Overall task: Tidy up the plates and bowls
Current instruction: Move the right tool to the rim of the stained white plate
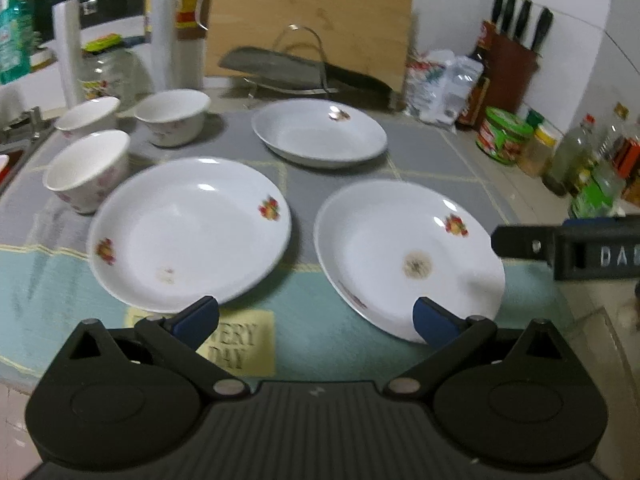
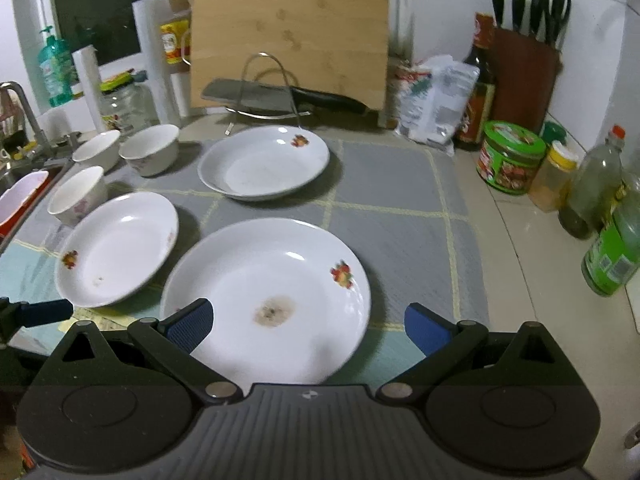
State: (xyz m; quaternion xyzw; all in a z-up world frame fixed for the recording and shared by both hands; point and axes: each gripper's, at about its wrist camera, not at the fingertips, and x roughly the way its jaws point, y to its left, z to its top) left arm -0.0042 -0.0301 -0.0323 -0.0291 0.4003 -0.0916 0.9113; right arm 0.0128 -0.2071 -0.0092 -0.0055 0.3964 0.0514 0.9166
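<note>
Three white plates with fruit prints lie on a grey and teal mat: a near left plate (image 1: 188,232) (image 2: 116,248), a near right plate (image 1: 404,256) (image 2: 268,296) with a brown stain, and a far plate (image 1: 320,132) (image 2: 264,162). Three white floral bowls (image 1: 86,170) (image 1: 174,116) (image 1: 86,116) stand at the left; they also show in the right wrist view (image 2: 78,194) (image 2: 150,148) (image 2: 96,148). My left gripper (image 1: 316,320) is open and empty, just short of the two near plates. My right gripper (image 2: 308,326) is open, its jaws either side of the stained plate's near rim.
A wire rack (image 2: 266,92) holding a cleaver stands before a wooden cutting board (image 2: 288,36) at the back. Jars and bottles (image 2: 510,158) line the right side, with a knife block (image 2: 524,76). A sink (image 2: 24,184) and paper rolls (image 2: 90,84) are on the left.
</note>
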